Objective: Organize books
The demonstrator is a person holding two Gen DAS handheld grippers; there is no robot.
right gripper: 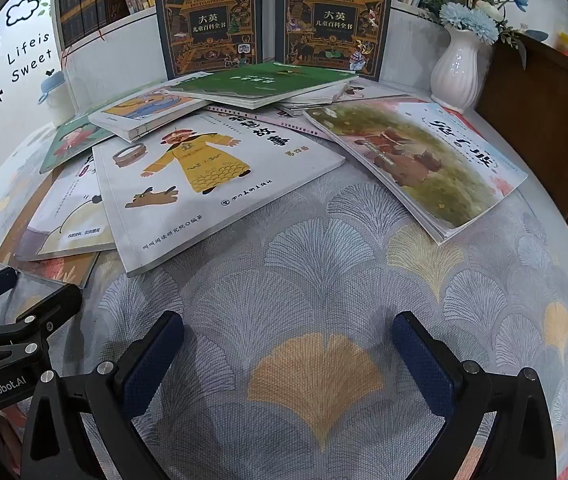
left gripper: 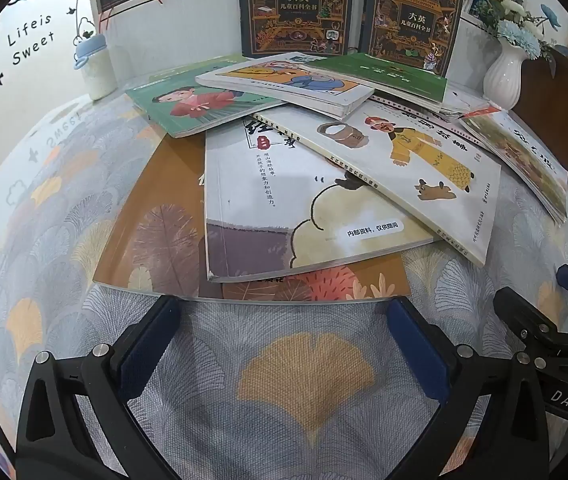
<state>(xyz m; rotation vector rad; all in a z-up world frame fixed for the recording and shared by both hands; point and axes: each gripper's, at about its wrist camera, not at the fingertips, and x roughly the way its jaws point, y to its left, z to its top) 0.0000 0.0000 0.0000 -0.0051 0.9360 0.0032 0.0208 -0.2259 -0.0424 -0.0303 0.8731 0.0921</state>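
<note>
Both grippers hover over the table (right gripper: 323, 248) w/ its ginkgo-leaf cloth, pointing down at an angle, nothing in either. Left gripper (left gripper: 284, 344) has its fingers (left gripper: 148, 344) spread wide, only bare cloth between them, tips just short of the brown book (left gripper: 152, 216) at the bottom of the pile. Right gripper (right gripper: 287, 360) same deal, fingers (right gripper: 423, 360) released & wide, over cloth, apart from any book. Books are a loose messy heap toward the back of the table: a white book w/ a purple corner (left gripper: 268, 208) lies on the brown one, the yellow-robe book (right gripper: 212, 184) overlaps that, a green book w/ a red-dressed kid (left gripper: 200, 104) sits on the left, a thicker white book (left gripper: 284, 84) & a dark green book (right gripper: 260, 82) are stacked on top. A grassy-cover book (right gripper: 423, 164) lies off to the right, partly on a few thin ones. Two dark encyclopedias (right gripper: 210, 20) stand upright behind the heap against the shelf (right gripper: 132, 28). White vase (right gripper: 457, 68) w/ blue flowers back right, small bottle (left gripper: 96, 64) back left.
</note>
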